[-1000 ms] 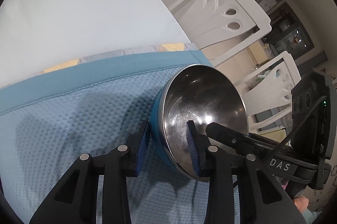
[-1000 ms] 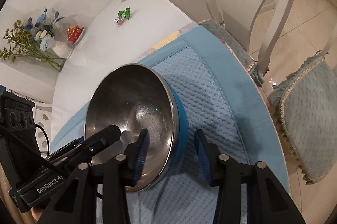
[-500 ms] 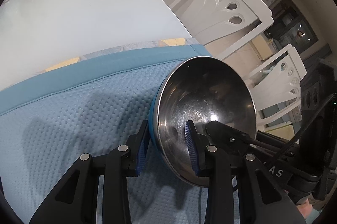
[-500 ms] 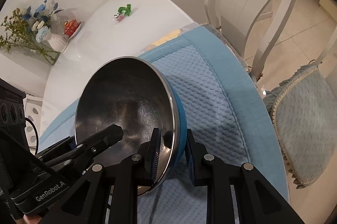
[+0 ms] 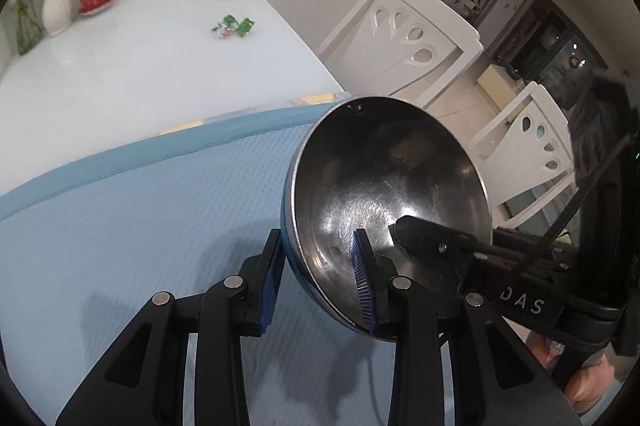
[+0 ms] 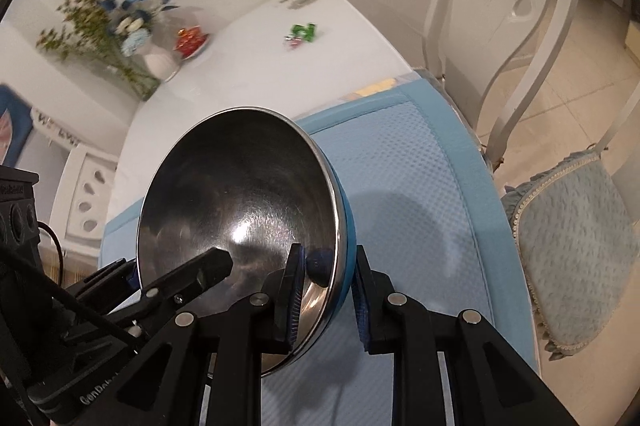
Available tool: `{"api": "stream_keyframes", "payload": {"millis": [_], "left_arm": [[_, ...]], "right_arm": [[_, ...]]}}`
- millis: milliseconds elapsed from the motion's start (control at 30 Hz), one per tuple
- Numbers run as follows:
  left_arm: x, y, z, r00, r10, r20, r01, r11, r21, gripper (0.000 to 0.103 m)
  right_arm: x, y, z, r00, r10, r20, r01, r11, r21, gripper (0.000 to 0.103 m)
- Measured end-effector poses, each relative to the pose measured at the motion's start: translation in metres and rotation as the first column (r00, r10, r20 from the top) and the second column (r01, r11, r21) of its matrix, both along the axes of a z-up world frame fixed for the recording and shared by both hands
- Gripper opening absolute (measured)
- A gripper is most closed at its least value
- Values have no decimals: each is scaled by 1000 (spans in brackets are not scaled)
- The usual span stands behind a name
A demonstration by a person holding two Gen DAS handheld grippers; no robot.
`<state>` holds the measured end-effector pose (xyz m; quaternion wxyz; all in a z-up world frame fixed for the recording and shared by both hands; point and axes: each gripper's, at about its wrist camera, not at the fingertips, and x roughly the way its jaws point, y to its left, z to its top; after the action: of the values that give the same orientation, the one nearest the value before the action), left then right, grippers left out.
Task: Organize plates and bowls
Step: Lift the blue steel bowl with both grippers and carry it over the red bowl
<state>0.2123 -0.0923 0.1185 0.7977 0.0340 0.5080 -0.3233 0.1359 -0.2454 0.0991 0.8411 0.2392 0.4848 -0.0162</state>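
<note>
The left gripper (image 5: 318,280) has its jaws pinching the near left rim of the bowl (image 5: 384,185), 1 pad on the blue outside, the other on the steel inside. The bowl, steel within and blue without, is tilted above the blue mat (image 5: 140,209) on the white counter (image 5: 132,65). The right gripper (image 6: 326,292) pinches the bowl's (image 6: 240,193) right rim the same way. Beyond stand 2 white chairs (image 5: 404,37).

Both black grippers carry blue ribbed fingers (image 5: 362,282), silver screws, white lettering and a black cable.
</note>
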Motion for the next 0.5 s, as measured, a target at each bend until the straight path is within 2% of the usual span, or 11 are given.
{"api": "stream_keyframes", "payload": {"millis": [133,500], "left_arm": [[-36,18,19,997,39,62,-43,997,60,30],[-110,76,48,987,124,106,-129,991,41,30]], "right_arm": [[-25,25,23,999,35,35,-34,999,-6,23],[-103,78,53,986,144,83,-144,990,-14,23]]}}
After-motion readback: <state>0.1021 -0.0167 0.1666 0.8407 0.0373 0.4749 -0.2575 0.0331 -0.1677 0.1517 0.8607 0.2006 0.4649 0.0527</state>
